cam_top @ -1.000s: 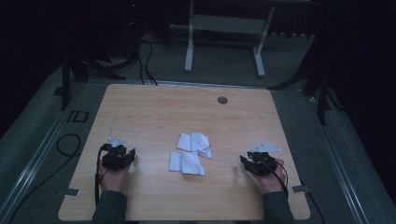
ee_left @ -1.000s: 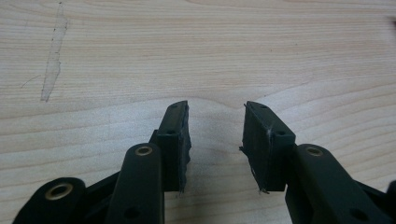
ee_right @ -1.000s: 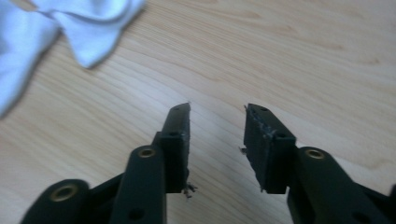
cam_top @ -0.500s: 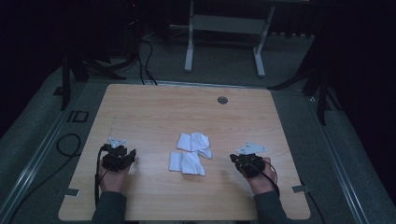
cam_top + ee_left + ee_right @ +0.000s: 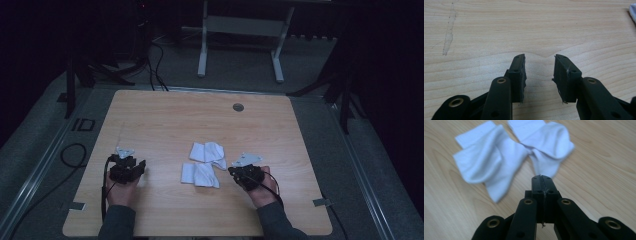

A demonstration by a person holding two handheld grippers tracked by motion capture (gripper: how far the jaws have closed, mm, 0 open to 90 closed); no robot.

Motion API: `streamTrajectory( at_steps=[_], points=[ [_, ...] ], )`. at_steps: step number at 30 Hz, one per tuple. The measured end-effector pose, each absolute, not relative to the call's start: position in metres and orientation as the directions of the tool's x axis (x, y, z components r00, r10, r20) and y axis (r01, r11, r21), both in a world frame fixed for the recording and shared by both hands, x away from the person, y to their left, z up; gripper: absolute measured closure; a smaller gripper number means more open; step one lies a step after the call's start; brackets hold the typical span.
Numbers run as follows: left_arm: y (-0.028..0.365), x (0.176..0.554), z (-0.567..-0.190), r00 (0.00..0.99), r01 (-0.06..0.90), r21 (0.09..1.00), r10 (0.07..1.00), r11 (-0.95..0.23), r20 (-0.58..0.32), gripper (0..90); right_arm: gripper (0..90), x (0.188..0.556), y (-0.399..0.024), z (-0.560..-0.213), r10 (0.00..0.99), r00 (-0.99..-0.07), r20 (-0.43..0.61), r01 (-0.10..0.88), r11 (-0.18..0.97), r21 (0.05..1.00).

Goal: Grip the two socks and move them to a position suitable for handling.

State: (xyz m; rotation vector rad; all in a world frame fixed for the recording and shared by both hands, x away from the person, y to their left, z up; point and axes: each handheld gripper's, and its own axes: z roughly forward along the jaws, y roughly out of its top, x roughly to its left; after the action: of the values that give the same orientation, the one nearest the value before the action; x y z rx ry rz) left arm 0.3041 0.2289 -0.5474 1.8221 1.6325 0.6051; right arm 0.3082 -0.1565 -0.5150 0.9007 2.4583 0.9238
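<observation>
Since the earlier high view, the right gripper (image 5: 234, 172) has been carried from near the table's right edge in toward the middle, and its jaws have just been closing; they are now pressed flat together with nothing between them, as the right gripper view (image 5: 541, 177) makes plain. Two white socks (image 5: 205, 164) are seen lying crumpled and unpaired in the middle of the table (image 5: 165, 115), nearer its front edge than its back one, one sock (image 5: 209, 152) just behind the other (image 5: 199, 174) and touching it. In the right gripper view the socks (image 5: 506, 155) are found just ahead of the clenched tips, not yet touched.

The step in hand is judged to be the approach to the socks, before any grasp is made. For the next move, the right jaws would have to be parted again and lowered over an edge of the nearer sock so that cloth can be pinched.

The left gripper (image 5: 134, 170) is kept resting near the front left corner of the table, well apart from the socks, its jaws half parted and empty over bare wood (image 5: 539, 65). It would likely be needed to pin or lift the other sock.
</observation>
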Motion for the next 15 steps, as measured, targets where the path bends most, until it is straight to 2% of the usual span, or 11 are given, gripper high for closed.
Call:
streamTrajectory(
  at_steps=[5,15],
  points=[
    [0.229,0.304,-0.548,0.137,0.71,0.702,0.989,-0.054,-0.062,61.3,89.9,0.309,-0.142,-0.516,0.645,-0.762,-0.066,0.435,0.583,0.686],
    [0.229,0.304,-0.547,0.138,0.708,0.704,0.989,-0.055,-0.062,61.2,89.8,0.311,-0.11,-0.526,0.598,-0.799,-0.067,0.415,0.628,0.659]
  ],
)
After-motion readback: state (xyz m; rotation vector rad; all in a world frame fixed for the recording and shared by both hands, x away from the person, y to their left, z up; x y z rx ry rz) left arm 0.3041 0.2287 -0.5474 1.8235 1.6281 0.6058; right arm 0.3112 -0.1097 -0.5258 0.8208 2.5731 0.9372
